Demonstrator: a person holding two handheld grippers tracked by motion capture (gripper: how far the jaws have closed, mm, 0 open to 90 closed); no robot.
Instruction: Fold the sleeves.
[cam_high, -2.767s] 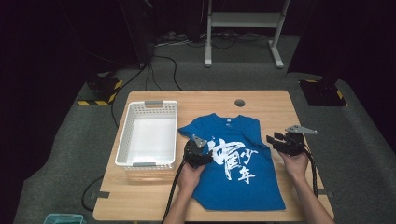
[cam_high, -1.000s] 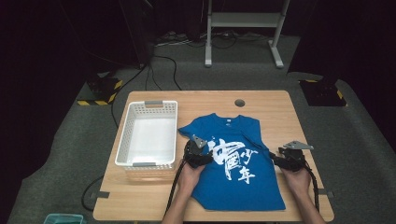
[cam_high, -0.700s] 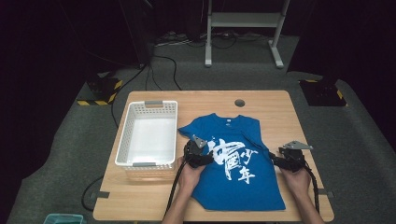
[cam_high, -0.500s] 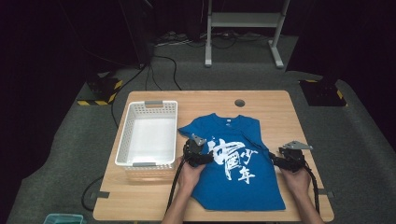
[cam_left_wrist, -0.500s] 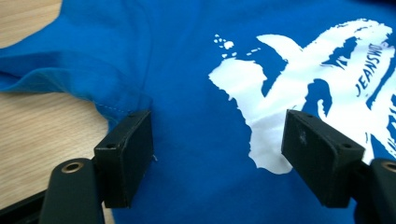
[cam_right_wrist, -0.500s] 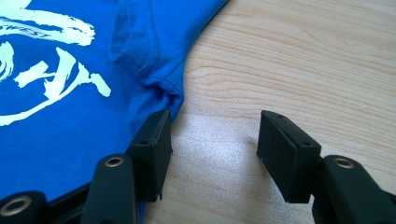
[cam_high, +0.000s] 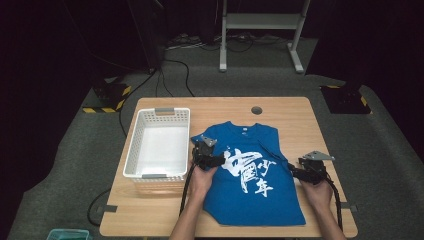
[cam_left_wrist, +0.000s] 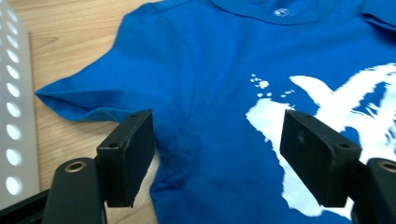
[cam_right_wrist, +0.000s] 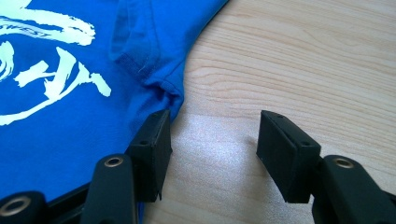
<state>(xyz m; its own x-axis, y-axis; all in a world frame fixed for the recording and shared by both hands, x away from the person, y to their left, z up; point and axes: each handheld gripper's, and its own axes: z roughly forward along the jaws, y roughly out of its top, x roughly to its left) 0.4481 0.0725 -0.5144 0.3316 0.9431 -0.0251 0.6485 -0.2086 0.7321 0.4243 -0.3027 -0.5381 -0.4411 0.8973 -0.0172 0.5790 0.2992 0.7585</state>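
Your left claw (cam_left_wrist: 217, 154) hangs with jaws apart over the shirt (cam_high: 250, 175), just opened wider, cloth below them ungripped; your right claw (cam_right_wrist: 212, 154) gapes at its edge, on the surface (cam_high: 300, 115) beside the basket (cam_high: 157, 145).

High view: the table (cam_high: 300, 107) is evenly lit from above while the frame's edges fall into darkness; detail is soft. Gripper views: bright and sharp on the shirt (cam_left_wrist: 210, 70), with jaws at bottom slightly blurred.
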